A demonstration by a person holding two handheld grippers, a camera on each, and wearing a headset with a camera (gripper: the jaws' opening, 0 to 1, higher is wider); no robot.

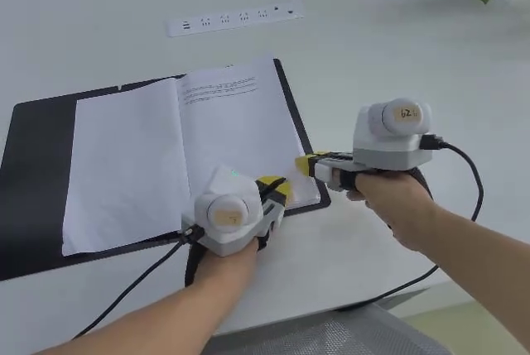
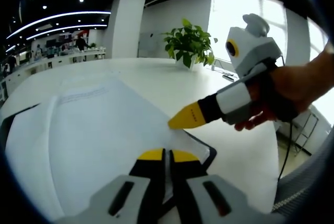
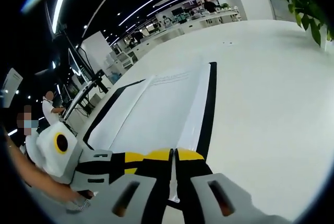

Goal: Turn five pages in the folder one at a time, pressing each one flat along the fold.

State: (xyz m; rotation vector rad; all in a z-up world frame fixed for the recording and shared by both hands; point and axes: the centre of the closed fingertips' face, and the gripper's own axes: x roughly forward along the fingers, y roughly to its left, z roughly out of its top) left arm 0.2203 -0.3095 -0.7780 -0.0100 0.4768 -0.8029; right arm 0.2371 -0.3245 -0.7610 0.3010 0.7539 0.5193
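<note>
Folder (image 1: 37, 148) open – page (image 1: 232, 131) print illegible; right hand-held gripper (image 1: 305, 165) label (image 1: 407, 113) "62"

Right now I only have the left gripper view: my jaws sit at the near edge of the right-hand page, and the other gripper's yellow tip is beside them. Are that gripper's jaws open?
Observer: No. In the right gripper view, the right gripper has its jaws closed together, over the near right corner of the folder.
Operator: What is on the folder's left half?
Observer: The head view shows the whole left page lying flat and looking blank. The right page has a few printed lines at its top.
Operator: Anything beyond the folder?
Observer: A white power strip lies on the table past the far edge, apart from the folder.
</note>
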